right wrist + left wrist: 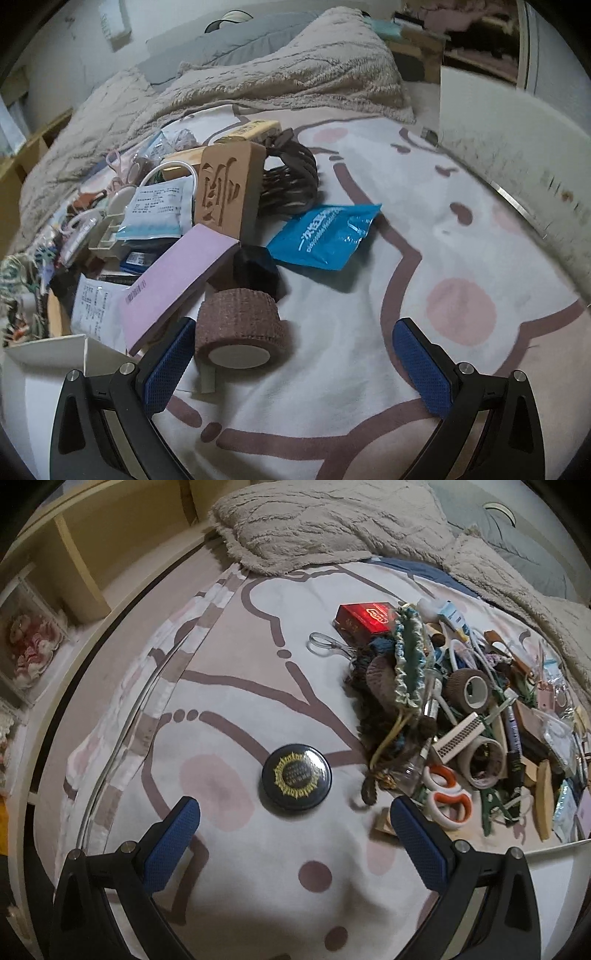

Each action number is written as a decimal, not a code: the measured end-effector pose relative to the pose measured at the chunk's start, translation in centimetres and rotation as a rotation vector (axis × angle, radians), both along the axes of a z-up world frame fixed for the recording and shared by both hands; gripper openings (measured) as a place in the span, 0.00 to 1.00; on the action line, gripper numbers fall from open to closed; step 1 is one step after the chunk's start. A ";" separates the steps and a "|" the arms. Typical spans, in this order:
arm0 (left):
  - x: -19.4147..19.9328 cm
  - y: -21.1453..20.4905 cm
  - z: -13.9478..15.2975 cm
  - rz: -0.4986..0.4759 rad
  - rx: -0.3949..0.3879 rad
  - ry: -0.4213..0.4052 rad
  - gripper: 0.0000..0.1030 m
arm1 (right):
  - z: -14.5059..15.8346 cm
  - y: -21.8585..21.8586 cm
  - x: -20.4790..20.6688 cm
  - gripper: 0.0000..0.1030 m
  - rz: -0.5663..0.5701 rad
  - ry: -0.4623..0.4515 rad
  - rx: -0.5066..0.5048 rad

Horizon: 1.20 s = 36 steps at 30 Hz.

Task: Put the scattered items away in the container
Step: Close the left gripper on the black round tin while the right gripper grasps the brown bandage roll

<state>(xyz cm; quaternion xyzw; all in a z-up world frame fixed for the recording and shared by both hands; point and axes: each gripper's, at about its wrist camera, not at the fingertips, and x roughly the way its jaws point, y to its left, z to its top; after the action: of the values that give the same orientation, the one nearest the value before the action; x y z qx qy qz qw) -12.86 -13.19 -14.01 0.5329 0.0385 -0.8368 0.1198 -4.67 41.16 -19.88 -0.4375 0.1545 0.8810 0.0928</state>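
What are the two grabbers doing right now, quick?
Left gripper: jaws open, empty, near the round black badge.
Right gripper: jaws open, empty.

Left of the badge the bedspread lies open; right of it, scissors and the clutter pile block passage.

The left black two-finger gripper with blue textured pads reaches forward with its jaws spread wide, gripping nothing. The right black two-finger gripper with blue textured pads is likewise wide apart and empty.
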 end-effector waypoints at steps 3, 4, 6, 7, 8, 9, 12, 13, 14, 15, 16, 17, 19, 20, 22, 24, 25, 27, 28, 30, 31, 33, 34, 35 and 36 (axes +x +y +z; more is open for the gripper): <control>-0.6 -0.3 -0.7 0.001 -0.017 -0.009 1.00 | -0.2 0.0 0.3 1.00 0.005 0.031 -0.009; -0.7 -0.5 -0.9 0.004 -0.021 -0.012 1.00 | -0.2 -0.2 0.5 1.00 0.010 0.043 -0.007; -1.1 -0.7 -1.3 0.010 -0.018 -0.020 1.00 | -0.2 -0.3 0.7 0.93 0.026 0.067 -0.017; -1.2 -0.9 -1.5 0.014 -0.015 -0.023 1.00 | -0.1 -0.3 0.7 0.89 0.031 0.078 -0.022; -1.3 -1.0 -1.7 0.018 -0.012 -0.027 1.00 | -0.1 -0.3 0.8 0.87 0.036 0.088 -0.026; -1.4 -1.1 -1.9 0.021 -0.008 -0.029 1.00 | -0.1 -0.3 0.8 0.82 0.043 0.097 -0.033; -1.6 -1.4 -2.5 0.028 0.002 -0.040 1.00 | -0.2 -0.4 0.9 0.75 0.071 0.116 -0.062; -1.7 -1.5 -2.7 0.027 0.015 -0.045 1.00 | -0.3 -0.3 0.8 0.74 0.074 0.117 -0.074; -1.7 -1.5 -2.8 0.027 0.025 -0.048 1.00 | -0.4 -0.1 0.8 0.74 0.076 0.120 -0.088; -1.8 -1.6 -3.0 0.027 0.041 -0.052 1.00 | -0.5 0.0 0.8 0.72 0.078 0.125 -0.101; -1.8 -1.7 -3.1 0.030 0.052 -0.055 1.00 | -0.5 0.0 0.9 0.68 0.083 0.132 -0.112; -1.9 -1.9 -3.3 0.033 0.065 -0.057 1.00 | -0.5 0.0 1.0 0.65 0.088 0.139 -0.119; -1.8 -2.0 -3.5 0.038 0.083 -0.062 1.00 | -0.3 -0.3 1.1 0.51 0.110 0.155 -0.126; -1.8 -2.1 -3.6 0.039 0.087 -0.063 1.00 | -0.2 -0.6 1.1 0.48 0.121 0.161 -0.122; -1.8 -2.3 -3.8 0.038 0.089 -0.062 1.00 | 0.0 -1.1 1.2 0.43 0.130 0.167 -0.095; -1.9 -2.3 -4.0 0.027 0.080 -0.062 1.00 | 0.0 -1.3 1.2 0.43 0.135 0.168 -0.086; -1.9 -2.3 -4.0 0.019 0.071 -0.057 1.00 | 0.0 -1.1 1.2 0.43 0.135 0.169 -0.093; -1.9 -2.2 -3.9 -0.002 0.052 -0.044 1.00 | -0.2 -0.7 1.2 0.43 0.134 0.171 -0.126; -1.9 -2.1 -3.9 -0.010 0.048 -0.040 1.00 | -0.4 -0.4 1.1 0.43 0.130 0.171 -0.151; -2.0 -2.2 -4.0 -0.031 0.043 -0.034 1.00 | -0.6 -0.1 1.2 0.43 0.125 0.172 -0.171; -2.0 -2.2 -4.1 -0.041 0.042 -0.032 1.00 | -0.6 -0.2 1.2 0.43 0.125 0.171 -0.170; -1.9 -2.3 -4.1 -0.061 0.046 -0.030 0.99 | -0.5 -0.3 1.1 0.43 0.126 0.169 -0.162; -1.9 -2.2 -4.3 -0.065 0.049 -0.032 0.99 | -0.5 -0.4 1.1 0.43 0.126 0.169 -0.159; -1.9 -2.3 -4.2 -0.069 0.054 -0.035 0.98 | -0.5 -0.4 1.1 0.43 0.125 0.168 -0.158; -1.9 -2.4 -4.2 -0.070 0.060 -0.035 0.95 | -0.5 -0.4 1.1 0.43 0.125 0.167 -0.158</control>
<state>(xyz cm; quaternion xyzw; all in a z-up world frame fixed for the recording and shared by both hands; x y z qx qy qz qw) -14.74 -15.60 -18.24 0.5518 0.0431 -0.8294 0.0751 -3.61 40.74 -20.41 -0.3773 0.2030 0.9035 -0.0104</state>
